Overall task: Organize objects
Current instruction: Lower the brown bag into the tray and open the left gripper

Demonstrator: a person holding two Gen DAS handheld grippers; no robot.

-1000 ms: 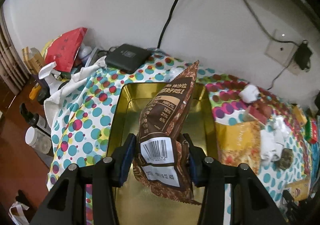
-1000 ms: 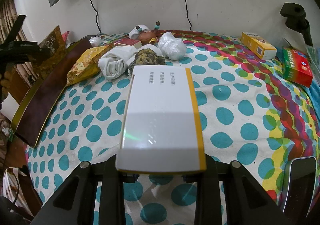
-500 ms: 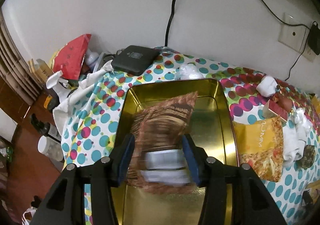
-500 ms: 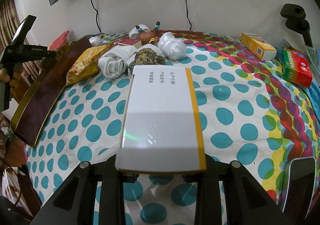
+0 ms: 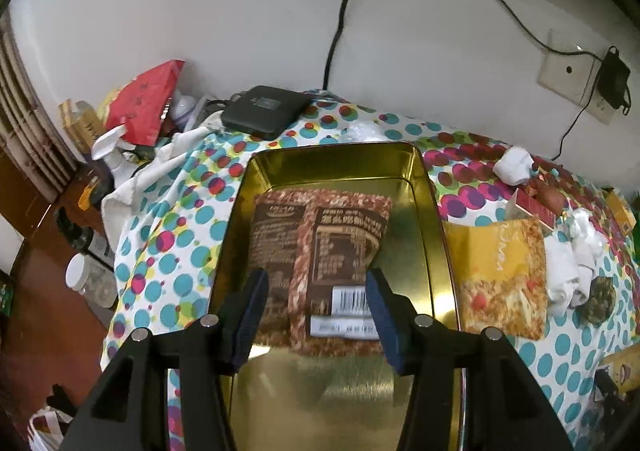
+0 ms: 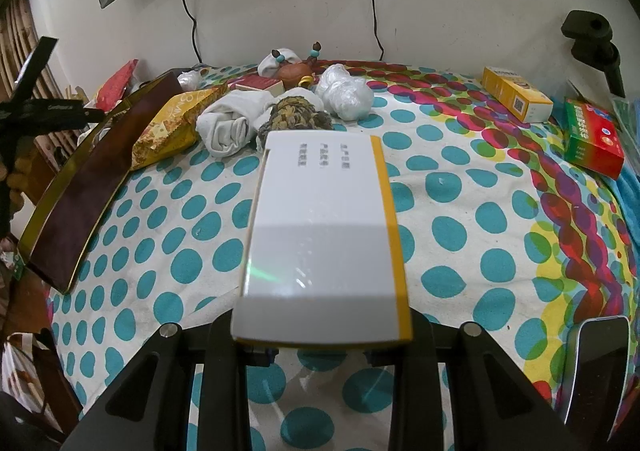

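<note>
Dropped from the left claw [image 5: 316, 315] since a second ago, when it stood upright and pinched between the blue pads, the brown snack packet [image 5: 320, 251] now lies flat, label side up, on the floor of the gold tin tray [image 5: 432, 219] at the centre of the left wrist frame. That claw hangs released above the tray, its blue-padded fingers [image 5: 254, 311] spread to either side of the packet's near end and clear of it. To the right of the tray in the same frame, a yellow snack bag [image 5: 500, 275] lies just beside the tray wall on the polka-dot cloth [image 5: 176, 259] covering the worktop, with a rolled white cloth [image 5: 564, 271] further right. A black box [image 5: 264, 109] sits at the upper centre near the wall, and a red bag [image 5: 144, 107] leans at the upper left. The right wrist view has not changed: the right claw [image 6: 320, 347] is clenched on a white box with a yellow edge [image 6: 324, 235], held out over the dotted cloth at the centre of the frame. Beyond it, the tray [image 6: 80, 187] runs along the left edge, a yellow carton [image 6: 516, 93] and a green-and-red carton [image 6: 594, 137] lie at the upper right, and a phone [image 6: 596, 367] rests at the lower right.
</note>
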